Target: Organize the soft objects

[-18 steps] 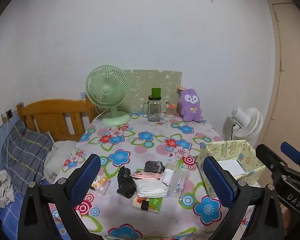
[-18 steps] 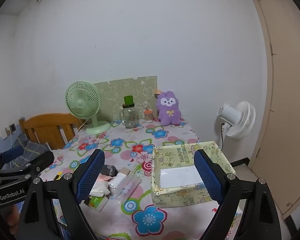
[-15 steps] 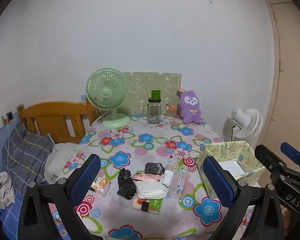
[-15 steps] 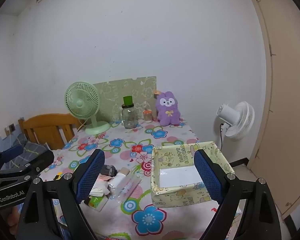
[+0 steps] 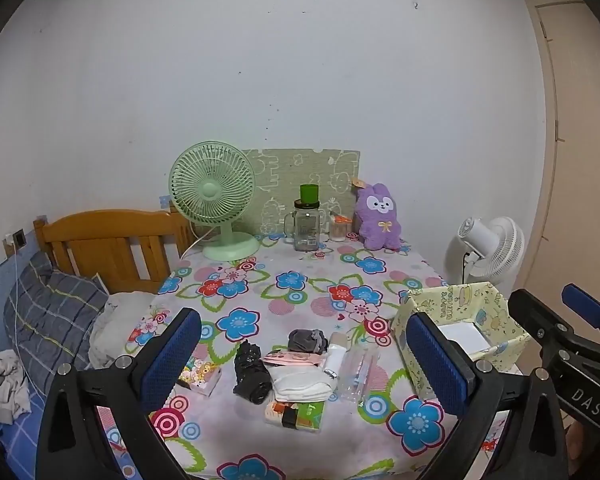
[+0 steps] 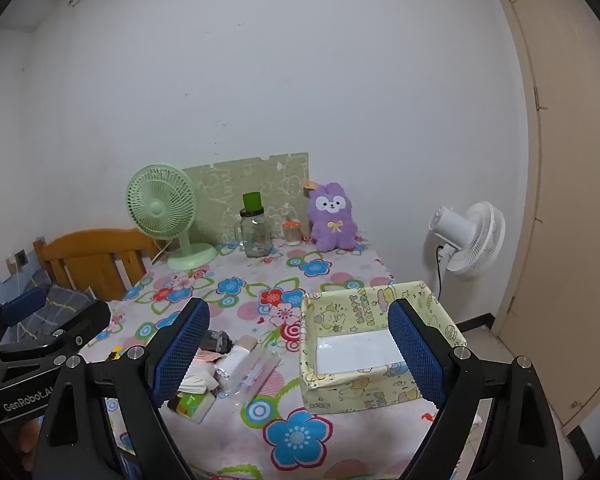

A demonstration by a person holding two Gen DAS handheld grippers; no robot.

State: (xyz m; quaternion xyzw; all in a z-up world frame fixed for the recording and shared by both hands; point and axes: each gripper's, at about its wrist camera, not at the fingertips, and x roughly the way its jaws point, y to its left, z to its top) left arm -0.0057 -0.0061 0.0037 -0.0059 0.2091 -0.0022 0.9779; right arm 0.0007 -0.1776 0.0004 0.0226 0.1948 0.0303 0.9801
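Left wrist view
L tool [image 5: 302, 360]: jaws wide apart, nothing between pads, held above near edge of desk [image 5: 300, 280].
Soft items: cluster near front-centre of desk, between the L tool's fingers in frame. Black rolled cloth [image 5: 252, 372] at left; grey bundle [image 5: 307, 340] behind; white folded cloth [image 5: 300, 383] in middle w/ pink piece [image 5: 294, 358] at its far edge.
Other: clear plastic sleeve [image 5: 358, 372] just right of cloths; green packet [image 5: 296, 414] in front.
Box [image 5: 496, 312]: yellow patterned, open top, at right edge of desk.
R tool [image 5: 580, 344]: partly in frame, far right.

Right wrist view
R tool [image 6: 296, 354]: jaws wide apart, holding nothing, above near desk edge.
Box [image 6: 360, 392]: sits between the R tool's fingers in frame; pale floor inside.
Soft items: pile left of box, apart from it, partly hidden by left finger.
Back of desk: green fan [image 6: 160, 210], glass jar [image 6: 255, 236], purple plush [image 6: 332, 218] by wall.
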